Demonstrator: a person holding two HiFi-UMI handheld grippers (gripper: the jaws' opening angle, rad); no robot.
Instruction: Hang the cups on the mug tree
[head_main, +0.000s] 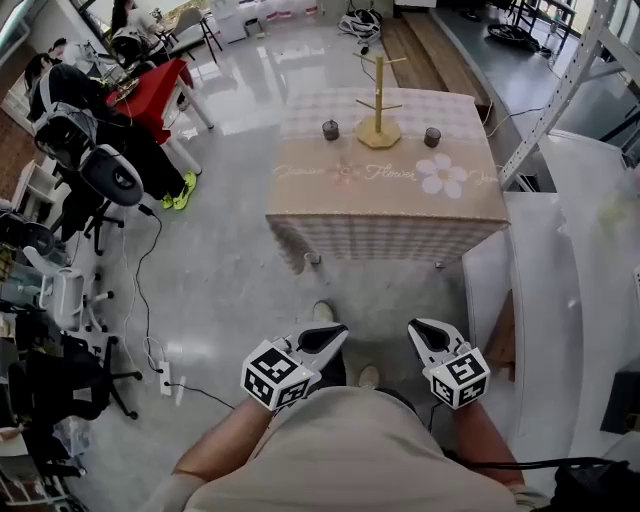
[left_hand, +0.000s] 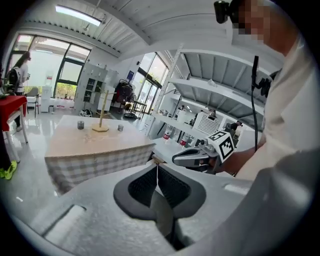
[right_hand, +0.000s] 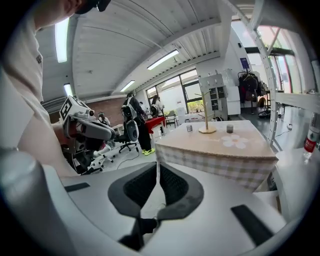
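A wooden mug tree (head_main: 378, 100) stands near the far edge of a table (head_main: 390, 215) covered with a checked cloth. One dark cup (head_main: 330, 129) sits to its left and another cup (head_main: 432, 136) to its right, both on the tabletop. My left gripper (head_main: 335, 333) and right gripper (head_main: 418, 327) are held close to my body, well short of the table, over the floor. Both are shut and hold nothing. In the left gripper view the jaws (left_hand: 157, 165) meet, with the mug tree (left_hand: 101, 117) far off. The right gripper view shows closed jaws (right_hand: 158, 162) and the tree (right_hand: 206, 119).
Office chairs (head_main: 105, 175) and a red table (head_main: 155, 85) crowd the left side. A power strip (head_main: 165, 377) and cables lie on the floor at the left. White shelving and platforms (head_main: 570, 270) run along the right. Grey floor lies between me and the table.
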